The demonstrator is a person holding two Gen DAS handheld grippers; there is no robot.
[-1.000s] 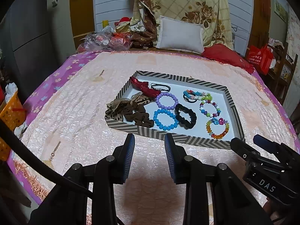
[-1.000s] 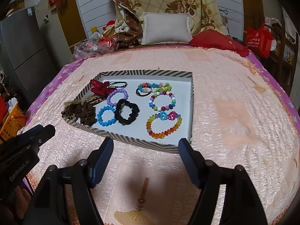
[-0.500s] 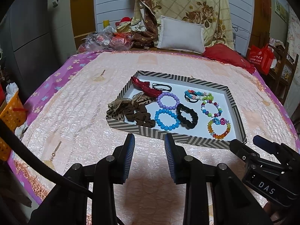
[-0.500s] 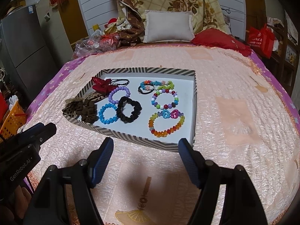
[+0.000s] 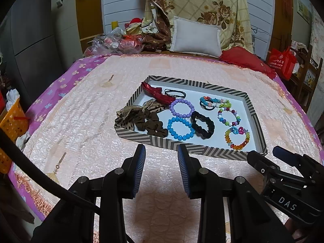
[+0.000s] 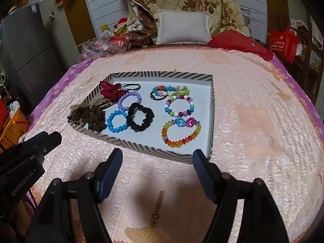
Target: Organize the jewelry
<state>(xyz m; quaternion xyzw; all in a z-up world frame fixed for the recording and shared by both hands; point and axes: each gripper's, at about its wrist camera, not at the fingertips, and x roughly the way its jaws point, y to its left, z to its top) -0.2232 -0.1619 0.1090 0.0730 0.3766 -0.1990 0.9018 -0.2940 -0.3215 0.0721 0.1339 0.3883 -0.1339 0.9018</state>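
A striped-rim tray with a white floor lies on the pink quilt. In it lie a blue bead bracelet, a purple bead bracelet, a black scrunchie, a rainbow bracelet with hearts, other coloured bracelets, a red bow and brown scrunchies over the left rim. My left gripper is open and empty, just short of the tray's near rim. My right gripper is wide open and empty at the near rim.
The bed's head holds a white pillow, a red cushion and plastic bags. An orange basket stands off the bed's left side. A fridge is at the left, a red bag at the right.
Both grippers have moved slightly nearer the tray and a little higher; the tray looks a bit closer. Jaw openings are unchanged and nothing in the tray has moved.
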